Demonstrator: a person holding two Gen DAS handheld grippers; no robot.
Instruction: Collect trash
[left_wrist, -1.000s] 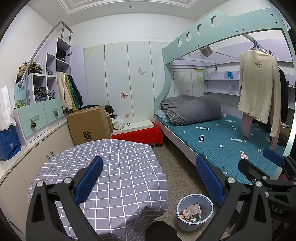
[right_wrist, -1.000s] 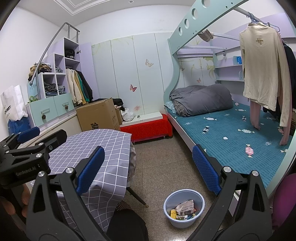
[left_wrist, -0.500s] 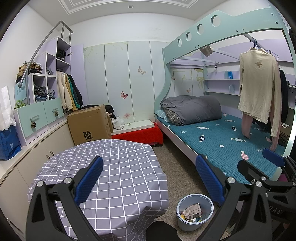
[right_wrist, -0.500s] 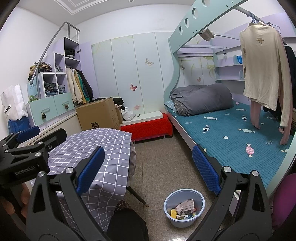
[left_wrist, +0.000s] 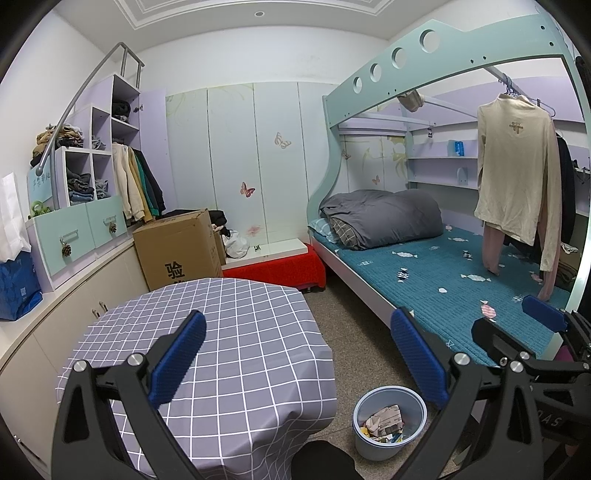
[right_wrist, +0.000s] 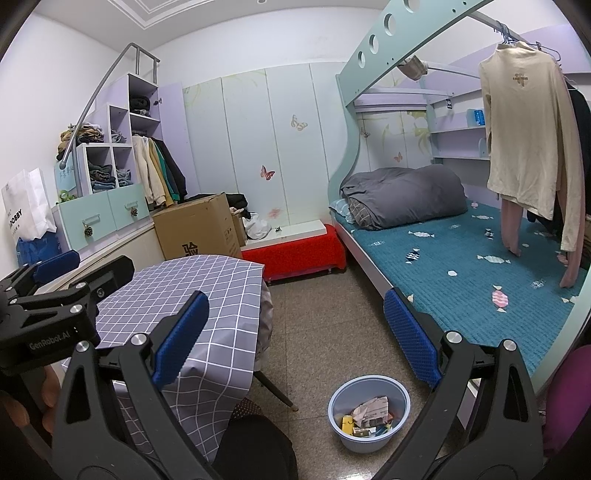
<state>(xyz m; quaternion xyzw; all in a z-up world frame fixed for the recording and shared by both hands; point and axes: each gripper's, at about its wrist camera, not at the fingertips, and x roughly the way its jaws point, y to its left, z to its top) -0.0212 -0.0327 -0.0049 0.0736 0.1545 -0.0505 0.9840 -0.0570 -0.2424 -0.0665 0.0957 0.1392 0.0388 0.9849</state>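
A pale blue bin (left_wrist: 389, 421) (right_wrist: 369, 411) stands on the floor between the table and the bed, holding crumpled paper (right_wrist: 371, 408) and small colourful wrappers. My left gripper (left_wrist: 299, 354) hovers open over the table's near right part, nothing between its blue pads. My right gripper (right_wrist: 295, 336) is open too, above the floor and bin, empty. The right gripper (left_wrist: 532, 332) shows at the right edge of the left wrist view; the left gripper (right_wrist: 59, 280) shows at the left of the right wrist view, held by a hand (right_wrist: 22, 402).
A round table with a grey checked cloth (left_wrist: 221, 332) stands on the left. A bunk bed with teal cover (left_wrist: 443, 280), grey duvet and hanging clothes fills the right. A cardboard box (left_wrist: 177, 251), red-covered bench (left_wrist: 277, 267) and cabinets line the back and left wall.
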